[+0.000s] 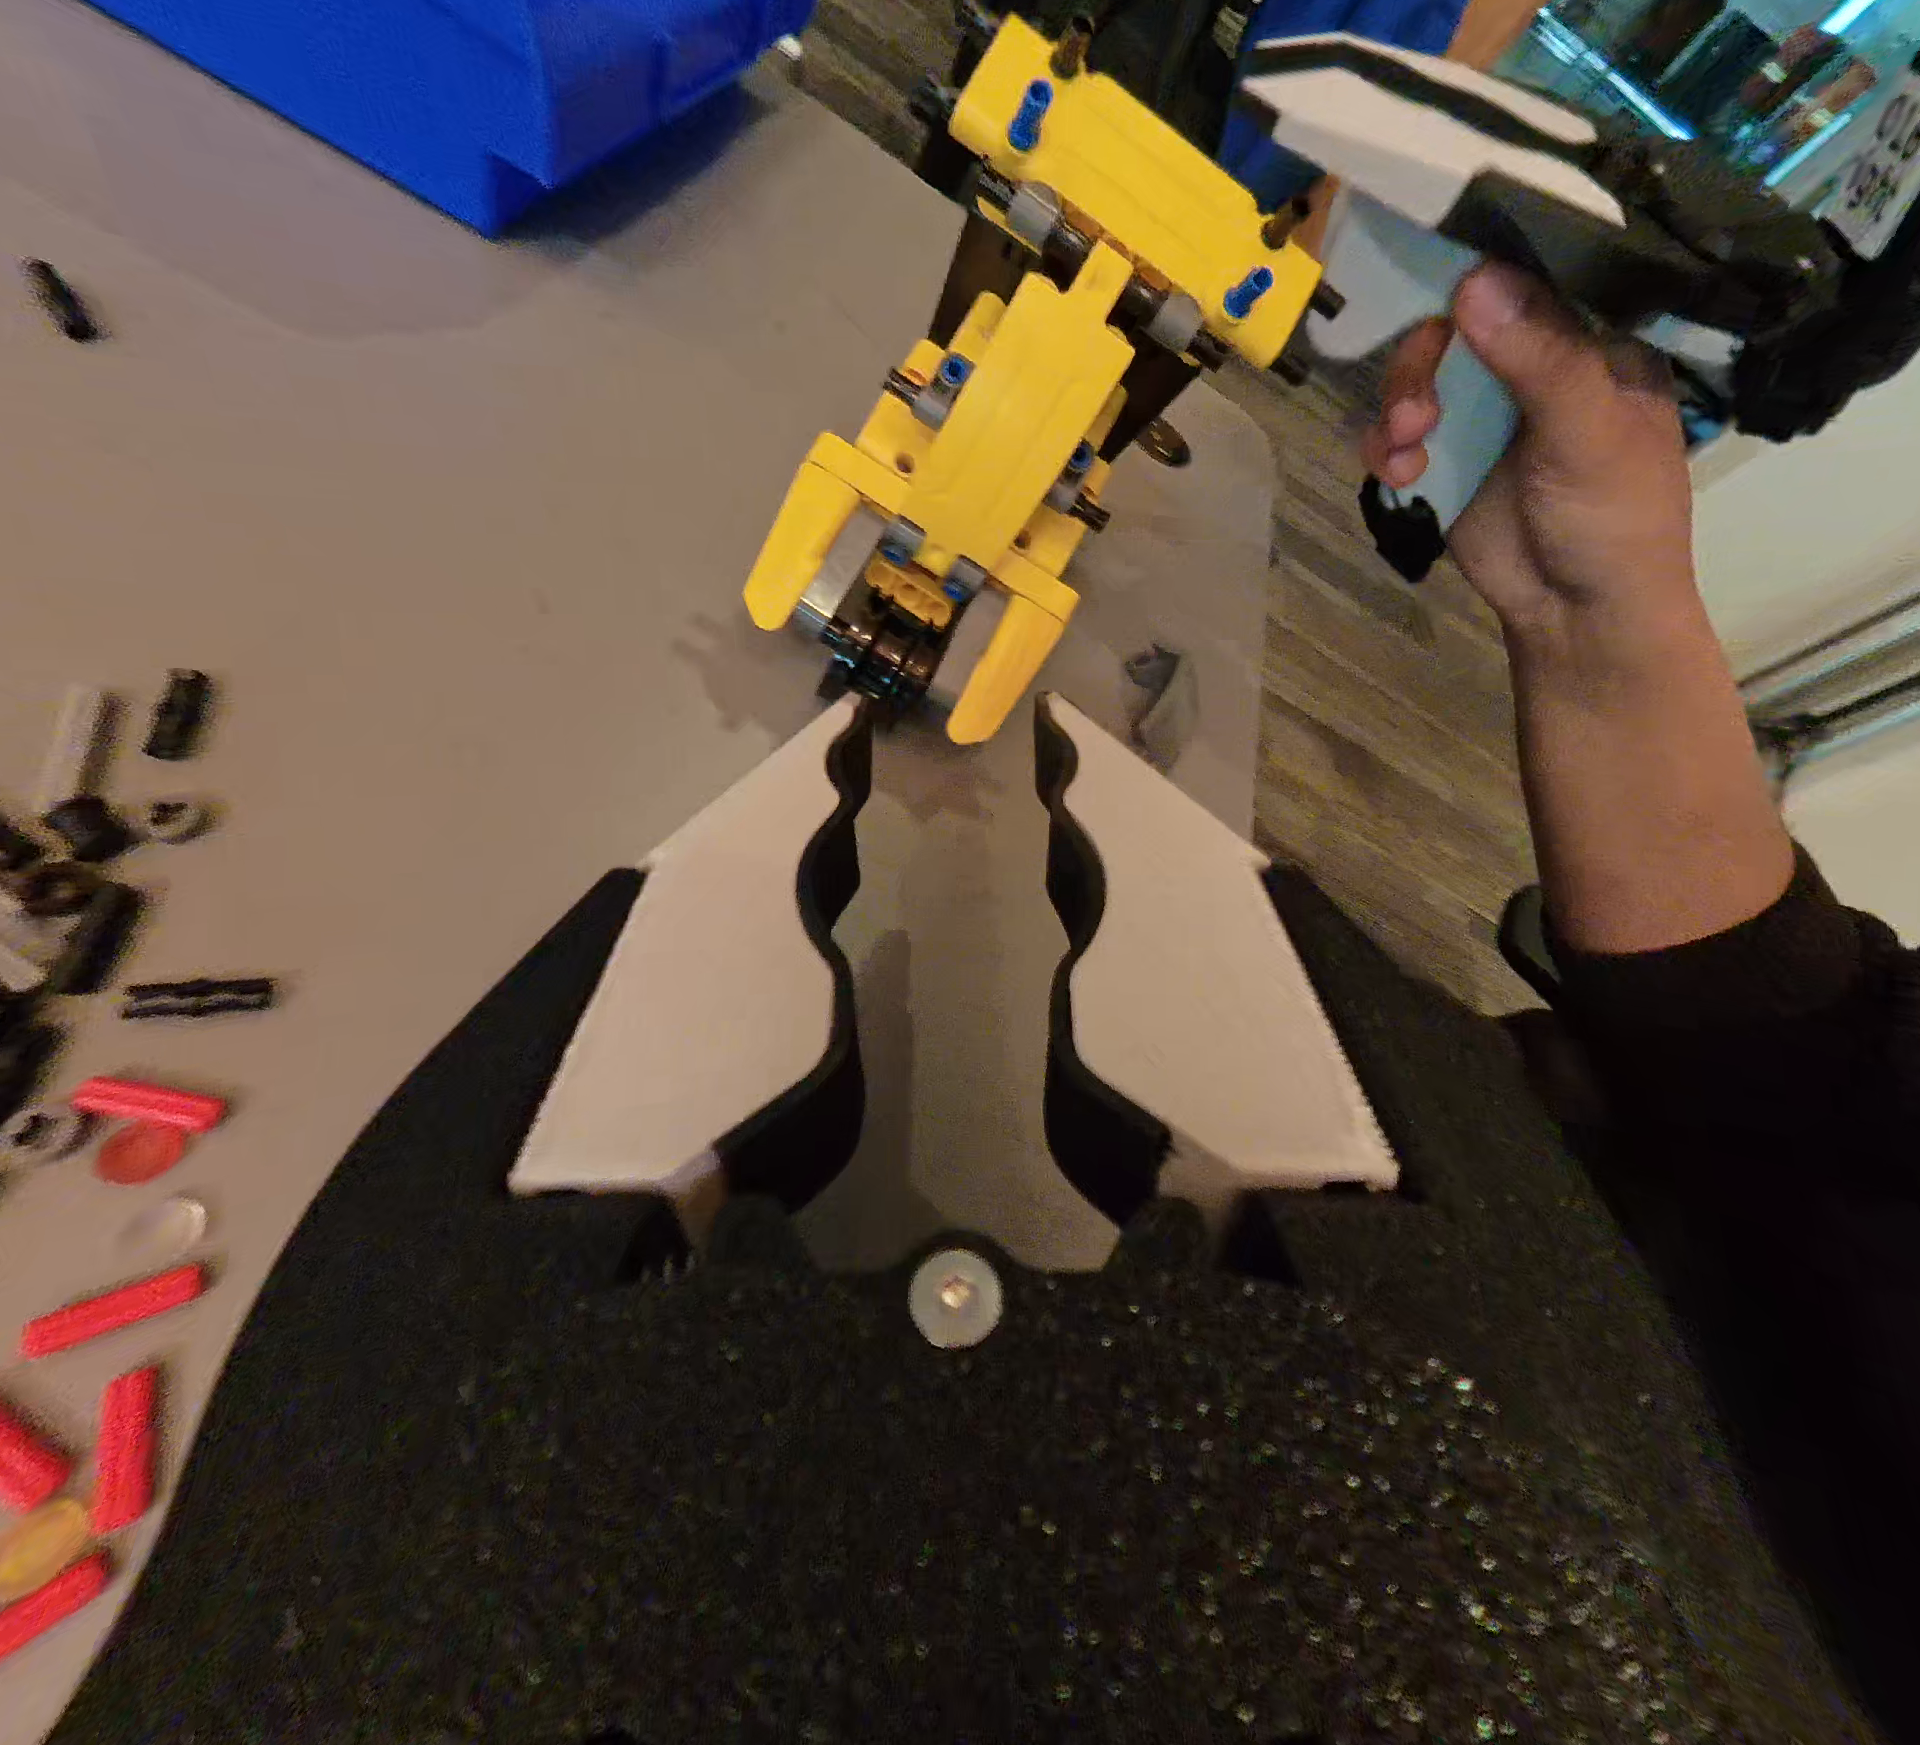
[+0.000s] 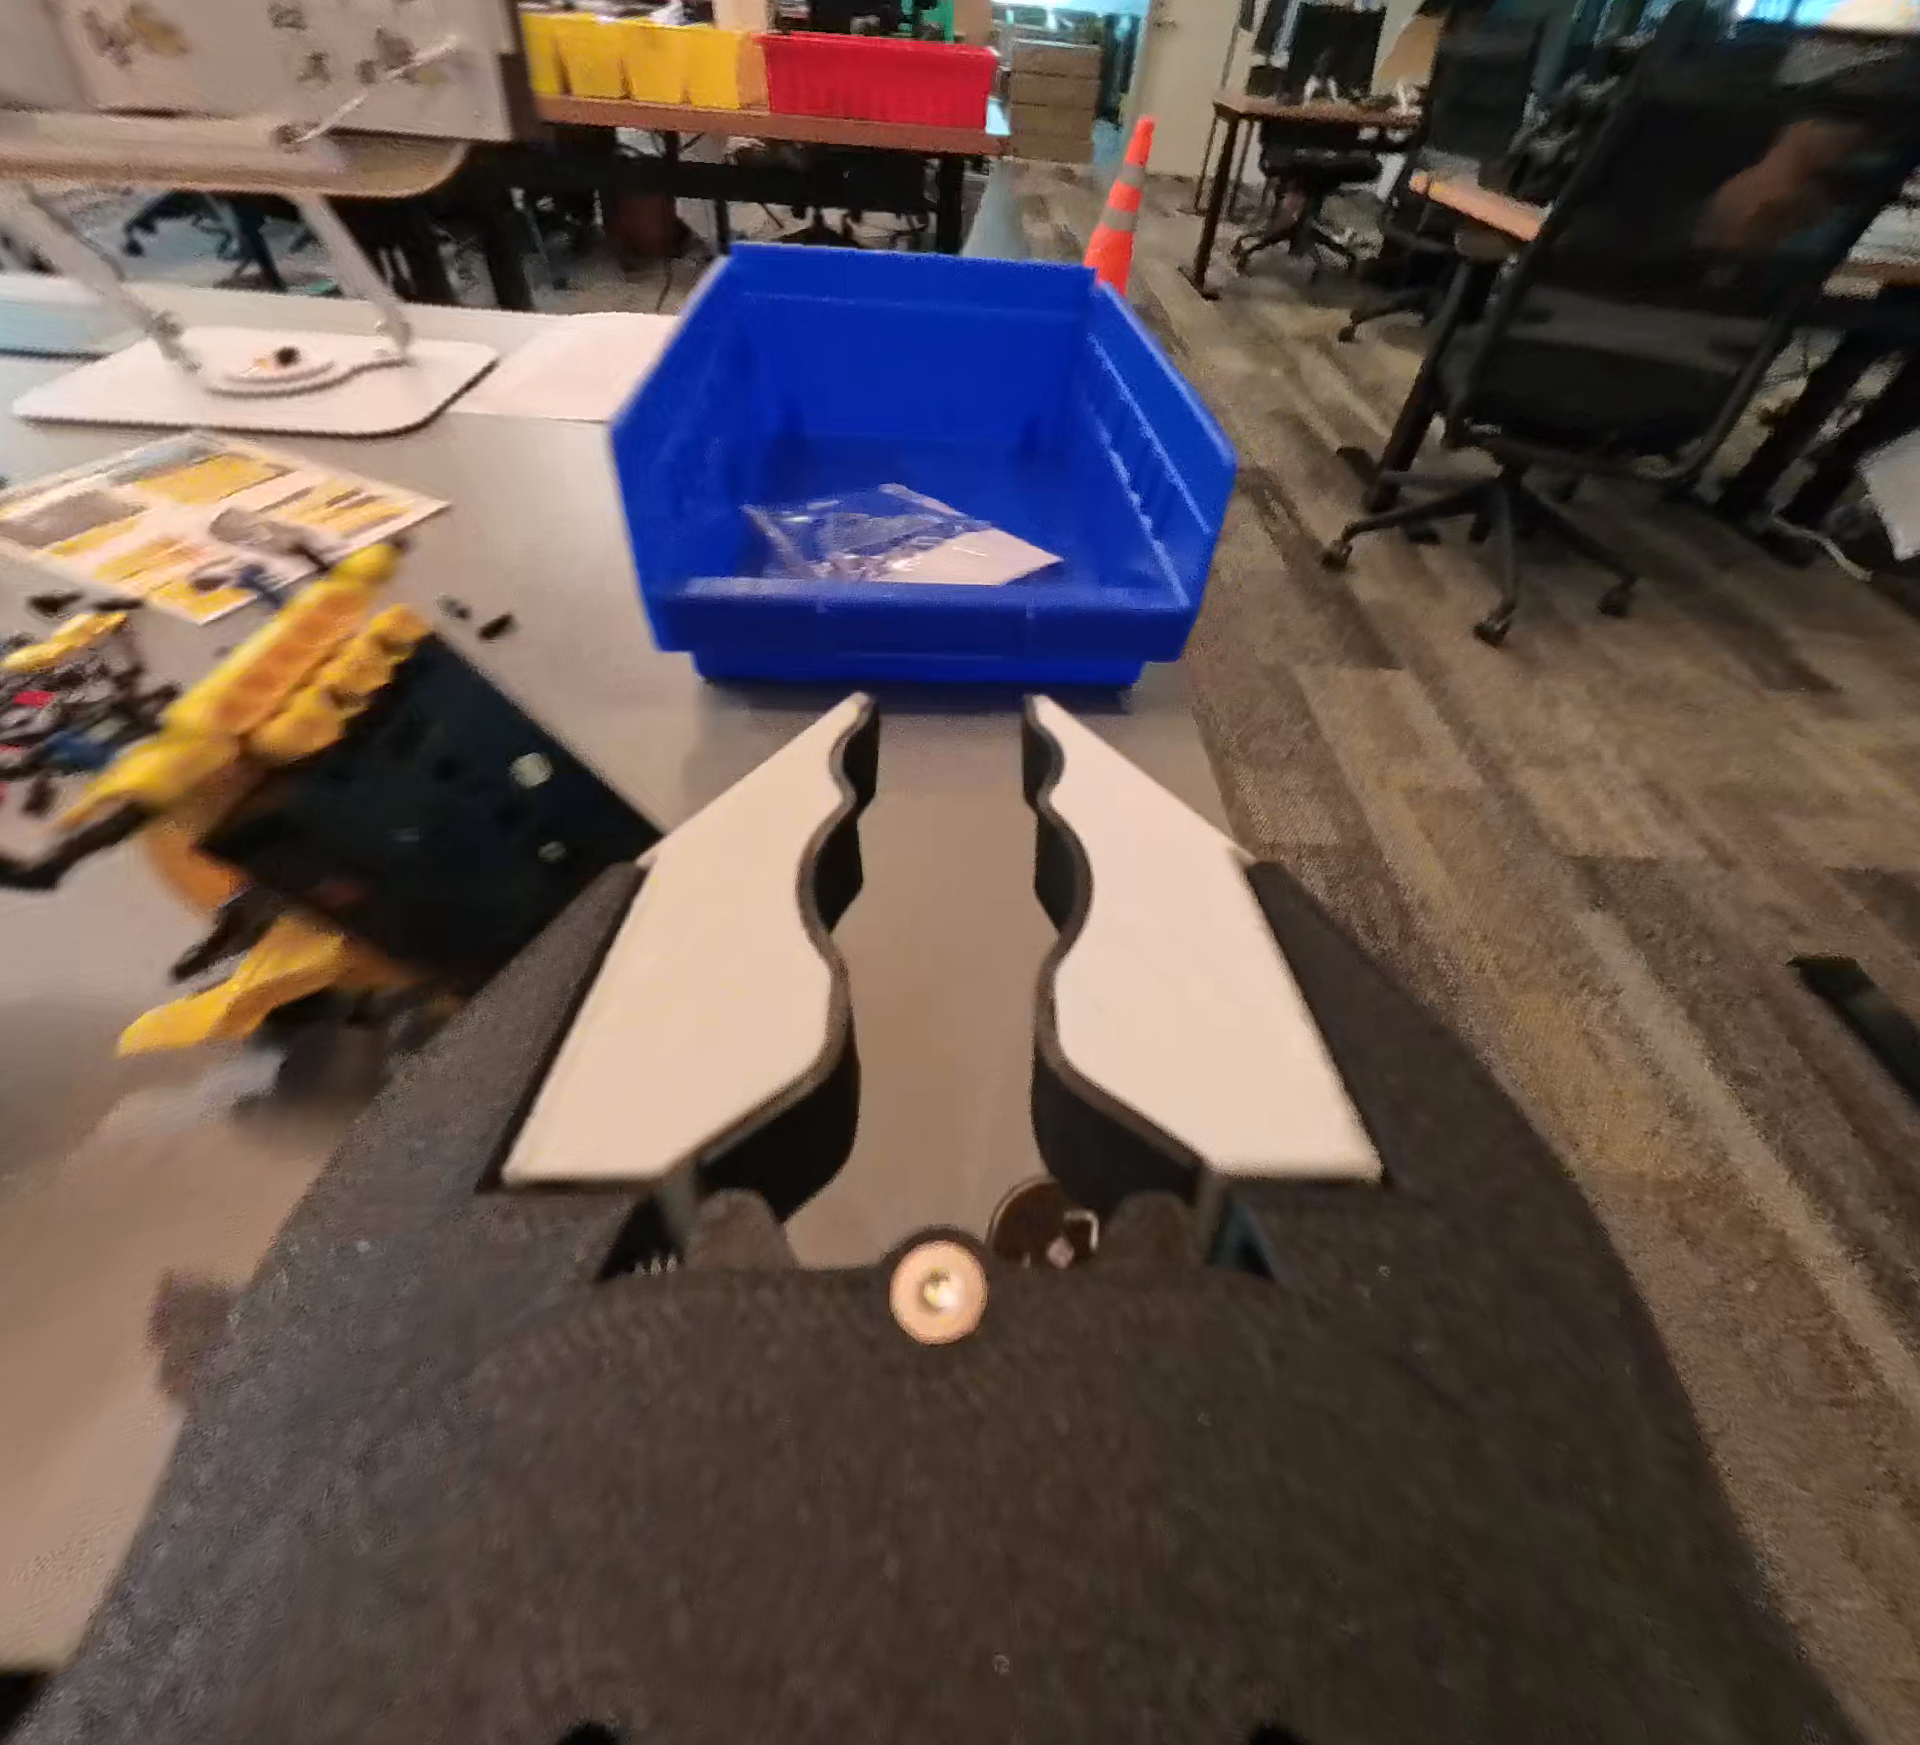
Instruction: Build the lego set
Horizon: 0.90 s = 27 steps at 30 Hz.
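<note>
The left claw [image 1: 948,708] stands parted and empty, its tips just short of the black-and-yellow nose of the yellow brick-built model [image 1: 997,407], which rests on the grey tabletop [image 1: 416,500]. Loose red and black pieces [image 1: 114,1300] lie to its left. The right claw [image 2: 948,708], likewise spread and holding nothing, points at a blue bin [image 2: 914,459] containing a clear bag [image 2: 894,532]
</note>
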{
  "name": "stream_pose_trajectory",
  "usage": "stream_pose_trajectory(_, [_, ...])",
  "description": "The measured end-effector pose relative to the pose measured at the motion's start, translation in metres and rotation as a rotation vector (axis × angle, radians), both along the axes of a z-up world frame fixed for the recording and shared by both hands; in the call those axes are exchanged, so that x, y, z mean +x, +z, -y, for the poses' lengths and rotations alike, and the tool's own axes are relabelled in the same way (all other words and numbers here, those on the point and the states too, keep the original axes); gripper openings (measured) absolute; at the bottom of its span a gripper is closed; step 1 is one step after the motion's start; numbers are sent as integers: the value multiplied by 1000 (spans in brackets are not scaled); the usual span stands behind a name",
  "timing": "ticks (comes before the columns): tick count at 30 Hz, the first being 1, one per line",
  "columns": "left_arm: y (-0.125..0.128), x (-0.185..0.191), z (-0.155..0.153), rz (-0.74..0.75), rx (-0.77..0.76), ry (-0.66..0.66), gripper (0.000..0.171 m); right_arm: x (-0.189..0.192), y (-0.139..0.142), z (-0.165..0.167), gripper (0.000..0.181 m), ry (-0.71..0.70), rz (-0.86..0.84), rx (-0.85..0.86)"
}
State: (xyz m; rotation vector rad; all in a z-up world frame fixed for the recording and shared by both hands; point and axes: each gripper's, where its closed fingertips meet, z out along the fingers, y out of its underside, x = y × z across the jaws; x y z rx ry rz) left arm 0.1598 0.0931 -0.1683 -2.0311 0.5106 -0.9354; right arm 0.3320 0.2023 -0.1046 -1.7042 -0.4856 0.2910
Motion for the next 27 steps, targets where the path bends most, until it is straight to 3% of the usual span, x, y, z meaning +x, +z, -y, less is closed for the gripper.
stream_pose_trajectory(3, [-2, -11, -10, -99, 69, 75, 30, 7, -23, -32, 34, -43, -60, -121])
stream_pose_trajectory(8, [-6, -14, -14, -142, 72, 96, 30, -5, -53, -50, 42, -53, -43, -181])
stream_pose_trajectory(17, [-14, -10, -14, -188, 46, 80, 31, -10, -47, -46, 42, -26, -25, -127])
stream_pose_trajectory(23, [-14, -11, -15, -129, 5, 73, 31, -15, -44, -42, 42, -1, -4, -94])
stream_pose_trajectory(27, [-15, -11, -16, -133, -1, 76, 31, -21, -56, -44, 42, 0, 86, -133])
